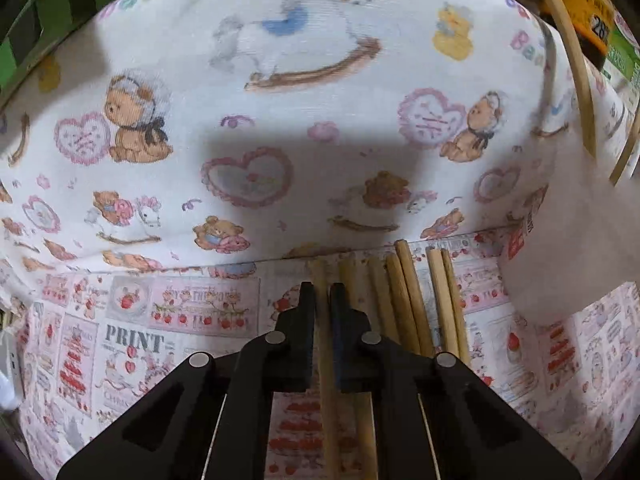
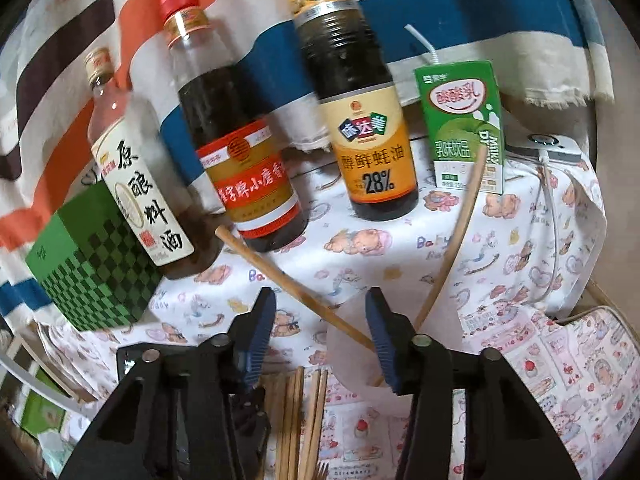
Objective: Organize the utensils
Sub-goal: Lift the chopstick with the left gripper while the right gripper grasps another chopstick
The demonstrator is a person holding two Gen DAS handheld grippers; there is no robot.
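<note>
The lower ends of the chopsticks (image 1: pixel 404 300) run out of sight beneath the left gripper (image 1: pixel 322 292), so their full length is hidden. Its fingers are pressed together on one chopstick (image 1: pixel 326 360); the rest lie just to the right on the strawberry-print cloth (image 1: pixel 120 340). Only the right wrist view shows the bottles (image 2: pixel 360 120), the green drink carton (image 2: pixel 464 128) and the checked box (image 2: pixel 96 260). There the right gripper (image 2: pixel 322 336) stands spread wide, holding nothing, with two chopsticks (image 2: pixel 296 288) leaning out of what seems a pale, blurred cup (image 2: pixel 352 344) between its fingers.
</note>
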